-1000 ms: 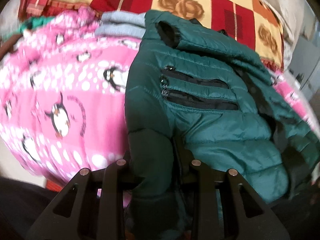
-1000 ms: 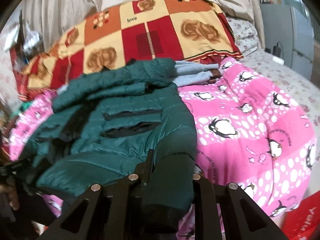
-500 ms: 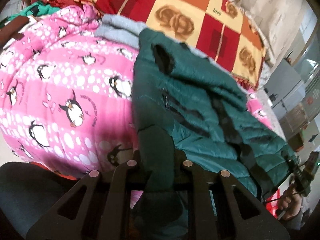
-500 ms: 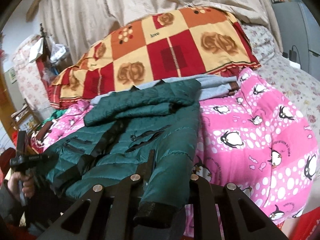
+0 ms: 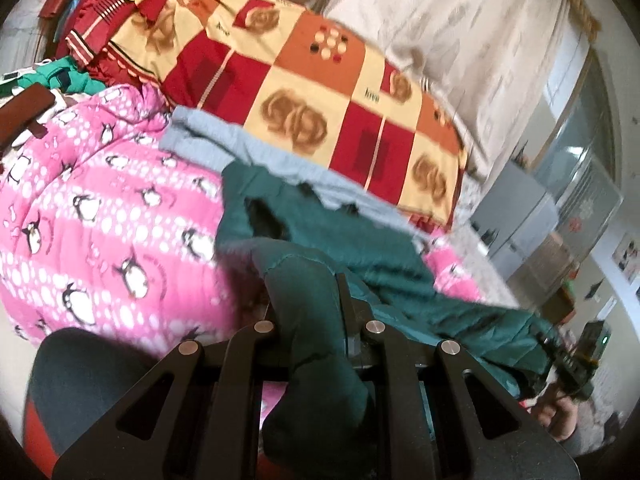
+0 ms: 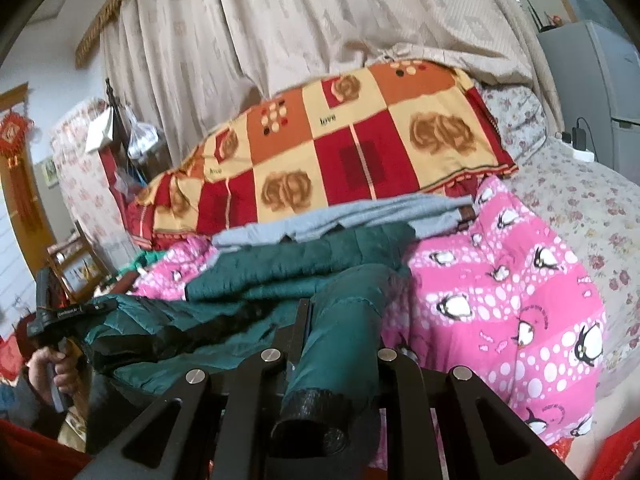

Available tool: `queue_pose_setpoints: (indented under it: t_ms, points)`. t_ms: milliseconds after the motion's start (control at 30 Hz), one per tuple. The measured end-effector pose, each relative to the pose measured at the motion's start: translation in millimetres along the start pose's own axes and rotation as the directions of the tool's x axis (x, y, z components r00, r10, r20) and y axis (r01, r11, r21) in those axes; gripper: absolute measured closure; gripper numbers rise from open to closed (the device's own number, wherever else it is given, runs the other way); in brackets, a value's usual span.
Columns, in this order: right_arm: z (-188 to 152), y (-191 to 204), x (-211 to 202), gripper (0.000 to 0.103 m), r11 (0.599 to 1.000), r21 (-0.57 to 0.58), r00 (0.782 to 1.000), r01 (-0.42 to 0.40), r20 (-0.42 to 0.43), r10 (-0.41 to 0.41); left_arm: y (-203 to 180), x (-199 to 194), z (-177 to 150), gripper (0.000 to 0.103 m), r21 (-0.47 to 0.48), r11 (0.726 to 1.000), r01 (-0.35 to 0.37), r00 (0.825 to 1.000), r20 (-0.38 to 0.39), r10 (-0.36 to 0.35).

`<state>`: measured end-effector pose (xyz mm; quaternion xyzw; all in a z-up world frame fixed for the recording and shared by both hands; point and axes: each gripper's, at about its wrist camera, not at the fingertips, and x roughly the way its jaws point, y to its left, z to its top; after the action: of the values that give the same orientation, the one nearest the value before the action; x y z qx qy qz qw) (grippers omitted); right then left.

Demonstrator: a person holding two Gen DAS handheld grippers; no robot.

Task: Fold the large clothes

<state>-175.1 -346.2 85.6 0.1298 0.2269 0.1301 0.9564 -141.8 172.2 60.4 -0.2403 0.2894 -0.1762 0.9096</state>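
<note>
Lifting of a green jacket (image 5: pixel 360 264) by both sleeves is shown, a step judged to belong to the opening of the fold. In the left wrist view the left gripper (image 5: pixel 308 320) is closed on the left sleeve (image 5: pixel 316 344), which runs between its jaws from 12 o'clock down to 6 o'clock; those jaws have just been closing, with the sleeve between them. In the right wrist view the right gripper (image 6: pixel 340 340) is likewise clamped on the right sleeve (image 6: pixel 340 336), whose black cuff (image 6: pixel 312 420) hangs free at 6 o'clock below the jaws. Each sleeve is held a little above its end, presumably so that the padded cloth cannot slip out while it is raised.

The jacket body is spread on a pink penguin blanket (image 5: pixel 100 220), with its collar end at 12 o'clock resting against folded grey cloth (image 5: pixel 240 152). Behind these, a red and yellow checked cover (image 5: pixel 320 92) is seen at 12 o'clock, backed by a beige curtain (image 6: pixel 320 20).

In the left view the other hand (image 5: pixel 560 412) appears at 4 o'clock; in the right view a hand (image 6: pixel 52 364) appears at 8 o'clock. The two grips are thus well apart, at opposite sides of the garment, so that it can be kept taut and symmetrical. The fold is judged barely begun: the sleeves have not yet been laid across the body.
</note>
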Motion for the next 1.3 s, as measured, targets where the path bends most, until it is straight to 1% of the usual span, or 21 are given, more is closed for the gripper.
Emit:
queue_pose_setpoints:
  t_ms: [67, 167, 233, 333, 433, 533, 667, 767, 867, 967, 1033, 1133, 1233, 1300]
  points:
    - [8.3, -4.0, 2.4, 0.089, 0.999, 0.034, 1.0, -0.02, 0.01, 0.019, 0.4, 0.8, 8.6, 0.091, -0.037, 0.999, 0.021, 0.999, 0.03, -0.02]
    - [24.0, -15.6, 13.4, 0.089, 0.989, 0.133, 0.998, -0.063, 0.027, 0.06, 4.5, 9.0, 24.0, 0.091, -0.115, 0.991, 0.071, 0.996, 0.068, -0.063]
    - [36.7, -24.2, 25.8, 0.089, 0.976, 0.203, 0.997, -0.081, 0.024, 0.077, 4.1, 18.7, 36.3, 0.091, -0.147, 0.986, 0.083, 0.994, 0.087, -0.071]
    - [55.2, -32.1, 42.0, 0.089, 0.963, 0.258, 0.996, -0.085, 0.027, 0.081, -0.7, 32.8, 52.9, 0.091, -0.149, 0.986, 0.078, 0.992, 0.107, -0.062]
    - [73.2, -37.1, 58.8, 0.089, 0.96, 0.269, 0.997, -0.074, 0.032, 0.067, -5.7, 49.9, 71.8, 0.091, -0.139, 0.988, 0.073, 0.991, 0.123, -0.056]
    - [87.7, -42.4, 78.7, 0.089, 0.961, 0.268, 0.997, -0.073, 0.031, 0.068, -7.8, 69.4, 88.2, 0.091, -0.137, 0.989, 0.052, 0.992, 0.123, -0.035]
    - [103.7, -49.8, 114.3, 0.089, 0.964, 0.262, 0.999, -0.053, 0.019, 0.05, -4.2, 101.8, 105.9, 0.09, -0.154, 0.988, 0.017, 0.994, 0.113, 0.001]
    - [115.7, -57.5, 150.7, 0.089, 0.96, 0.277, 0.999, -0.034, -0.009, 0.038, 2.7, 133.8, 118.0, 0.09, -0.167, 0.986, -0.024, 0.995, 0.096, 0.04]
    - [124.3, -64.6, 192.5, 0.089, 0.962, 0.274, 0.999, 0.011, -0.049, 0.003, 11.9, 173.5, 129.8, 0.09, -0.161, 0.983, -0.084, 0.994, 0.061, 0.095]
    - [130.7, -76.6, 236.1, 0.089, 0.953, 0.301, 0.996, 0.049, -0.09, -0.022, 26.3, 210.1, 137.1, 0.09, -0.178, 0.974, -0.14, 0.989, 0.024, 0.146]
    - [134.4, -83.2, 258.7, 0.089, 0.948, 0.308, 0.994, 0.082, -0.098, -0.054, 33.5, 229.3, 139.9, 0.09, -0.17, 0.97, -0.172, 0.984, 0.016, 0.177]
    - [136.1, -93.1, 283.9, 0.089, 0.946, 0.301, 0.989, 0.124, -0.114, -0.093, 44.9, 253.8, 141.1, 0.09, -0.167, 0.964, -0.207, 0.977, 0.009, 0.212]
    - [134.2, -104.2, 306.3, 0.089, 0.941, 0.295, 0.982, 0.164, -0.135, -0.129, 54.1, 279.7, 139.9, 0.09, -0.141, 0.958, -0.249, 0.968, 0.006, 0.252]
    - [131.2, -110.3, 320.1, 0.089, 0.942, 0.276, 0.977, 0.19, -0.147, -0.154, 59.1, 295.2, 138.1, 0.09, -0.124, 0.957, -0.263, 0.964, 0.001, 0.266]
